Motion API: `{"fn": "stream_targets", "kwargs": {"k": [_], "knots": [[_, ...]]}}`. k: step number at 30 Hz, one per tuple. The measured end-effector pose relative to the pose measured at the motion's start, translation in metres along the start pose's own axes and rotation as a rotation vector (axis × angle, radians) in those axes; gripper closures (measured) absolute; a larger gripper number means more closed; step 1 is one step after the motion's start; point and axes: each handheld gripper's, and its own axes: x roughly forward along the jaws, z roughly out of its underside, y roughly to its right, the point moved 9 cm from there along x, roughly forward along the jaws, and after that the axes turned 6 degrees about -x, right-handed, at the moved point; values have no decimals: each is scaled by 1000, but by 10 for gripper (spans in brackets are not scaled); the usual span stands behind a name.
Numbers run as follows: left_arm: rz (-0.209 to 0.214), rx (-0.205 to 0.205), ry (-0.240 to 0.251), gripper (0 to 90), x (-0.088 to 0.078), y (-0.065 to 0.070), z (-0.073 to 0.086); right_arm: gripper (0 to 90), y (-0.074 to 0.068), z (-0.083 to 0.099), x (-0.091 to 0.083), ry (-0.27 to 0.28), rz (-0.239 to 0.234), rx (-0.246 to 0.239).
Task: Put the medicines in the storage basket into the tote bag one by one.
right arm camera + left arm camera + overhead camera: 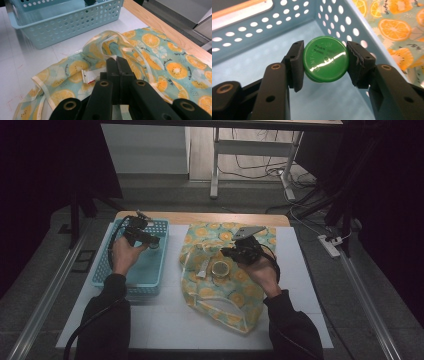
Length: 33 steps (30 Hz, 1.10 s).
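Left gripper [150, 241] hangs over the basket [150, 285], jaws clamped on a green cap [325, 62]; right gripper [231, 252], well right of the basket, jaws pressed together.

White table [165, 320] with wooden far edge, bearing a blue perforated basket [150, 275] beside a fruit-print cloth bag [235, 310].

Overhead view; basket [131, 262] in all.

Green tin lid [325, 61]: embossed "MENTHOLATUM", partly legible.
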Motion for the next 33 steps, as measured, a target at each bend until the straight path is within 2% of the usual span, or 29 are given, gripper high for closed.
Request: {"fn": "stream_targets", "kwargs": {"k": [6,19,28,33], "knots": [[18,11,12,519,-15,8,0,900,1,0,-1,4,2,5],[46,83,32,519,-41,26,5,900,0,-1,0,4,4,5],[81,122,35,519,-48,43,7,900,1,0,-1,6,4,4],[77,137,30,519,-51,47,10,900,1,0,-1,6,5,3]]}}
